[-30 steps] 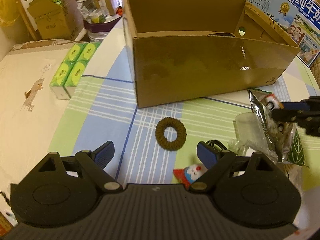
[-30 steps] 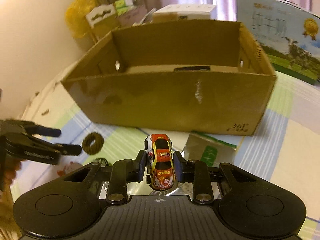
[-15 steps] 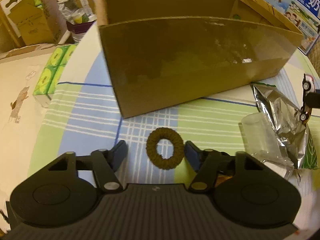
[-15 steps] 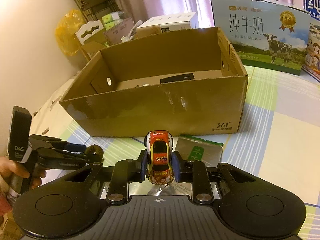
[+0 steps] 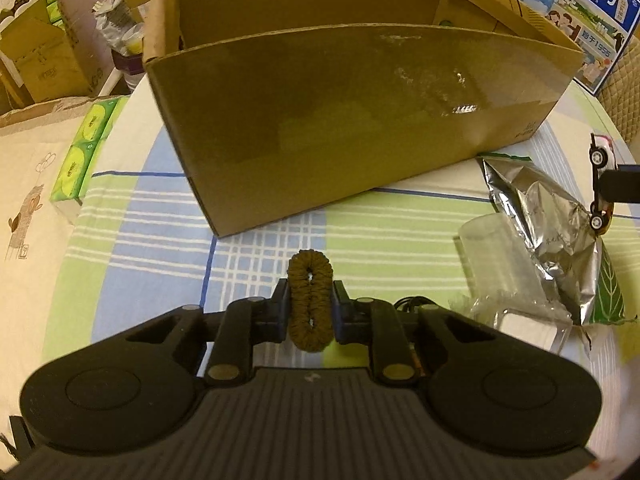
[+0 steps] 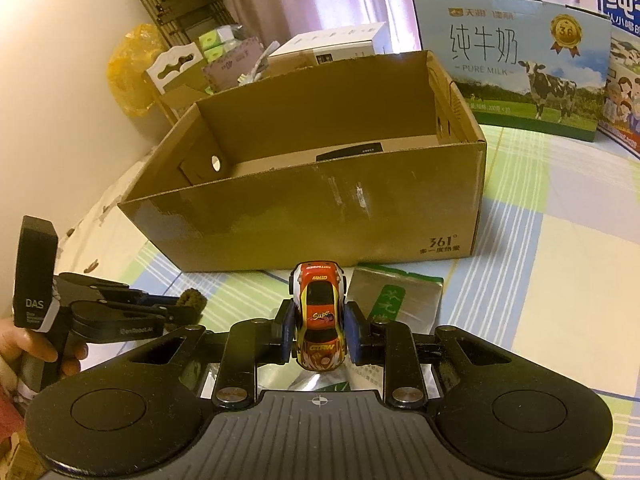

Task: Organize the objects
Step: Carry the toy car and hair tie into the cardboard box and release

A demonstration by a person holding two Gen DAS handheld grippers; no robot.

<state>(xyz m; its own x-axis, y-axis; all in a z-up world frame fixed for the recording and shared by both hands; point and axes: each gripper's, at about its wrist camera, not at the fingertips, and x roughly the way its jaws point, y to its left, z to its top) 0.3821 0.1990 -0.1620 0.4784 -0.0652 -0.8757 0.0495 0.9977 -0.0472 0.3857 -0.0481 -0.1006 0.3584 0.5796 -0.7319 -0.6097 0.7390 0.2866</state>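
My left gripper (image 5: 310, 306) is shut on a brown hair scrunchie (image 5: 310, 280), squeezed flat between the blue pads just above the checked tablecloth. My right gripper (image 6: 319, 326) is shut on a small red and yellow toy car (image 6: 320, 316), held nose up over a silver foil pouch (image 6: 394, 294). An open cardboard box (image 6: 320, 200) stands on the table behind both; a dark flat item lies inside it. In the right wrist view the left gripper (image 6: 176, 308) with the scrunchie (image 6: 192, 299) shows at the left, held by a hand (image 6: 24, 350). In the left wrist view the toy car (image 5: 600, 184) shows at the right edge.
A clear plastic cup (image 5: 500, 256) and the foil pouch (image 5: 548, 232) lie right of the left gripper. Green tissue packs (image 5: 80, 152) sit at the table's left edge. Milk cartons (image 6: 516, 60) stand behind the box (image 5: 352, 120). More boxes and clutter fill the far left.
My left gripper moved forward over the scrunchie and closed on it, flattening the ring. My right gripper lifted the toy car higher above the pouch.
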